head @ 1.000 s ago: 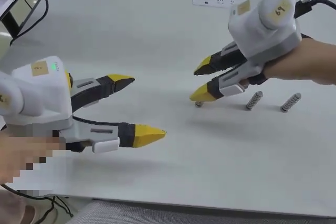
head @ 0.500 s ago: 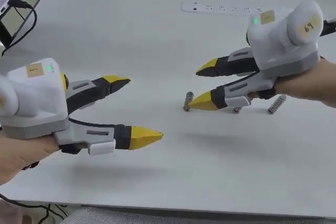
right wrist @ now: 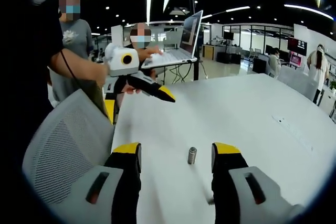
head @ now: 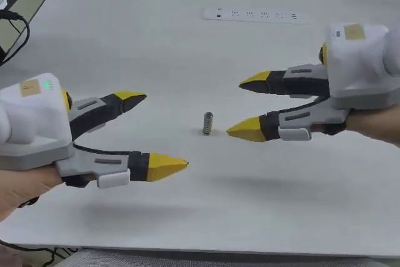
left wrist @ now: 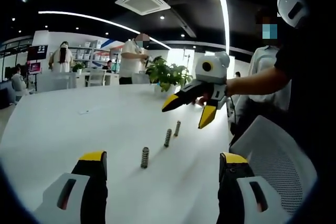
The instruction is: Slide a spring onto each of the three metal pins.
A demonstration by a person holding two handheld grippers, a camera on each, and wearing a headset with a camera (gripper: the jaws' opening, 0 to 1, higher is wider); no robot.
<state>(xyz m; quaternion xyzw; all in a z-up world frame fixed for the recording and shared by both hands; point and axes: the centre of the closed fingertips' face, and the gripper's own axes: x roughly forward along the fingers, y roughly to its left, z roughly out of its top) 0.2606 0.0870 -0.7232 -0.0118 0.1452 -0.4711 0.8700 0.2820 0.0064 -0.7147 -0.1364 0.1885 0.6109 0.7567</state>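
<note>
- My left gripper [head: 165, 130] sits at the lower left of the head view, jaws wide apart, holding nothing.
- My right gripper [head: 235, 107], at the right, is spread and empty too.
- One spring [head: 207, 123] stands upright on the white table [head: 156, 35] at frame centre, between the grippers.
- The left gripper view shows two more springs [left wrist: 167, 137] lined up beyond it.
- A power strip [head: 256, 15] lies near the top edge.

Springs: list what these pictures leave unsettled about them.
- Head view: one spring stands in the open; the right gripper likely covers the other two.
- Left gripper view: the three springs are too small to show whether a pin runs inside any.
- Right gripper view: the spring there is likewise too small to show a pin.
</note>
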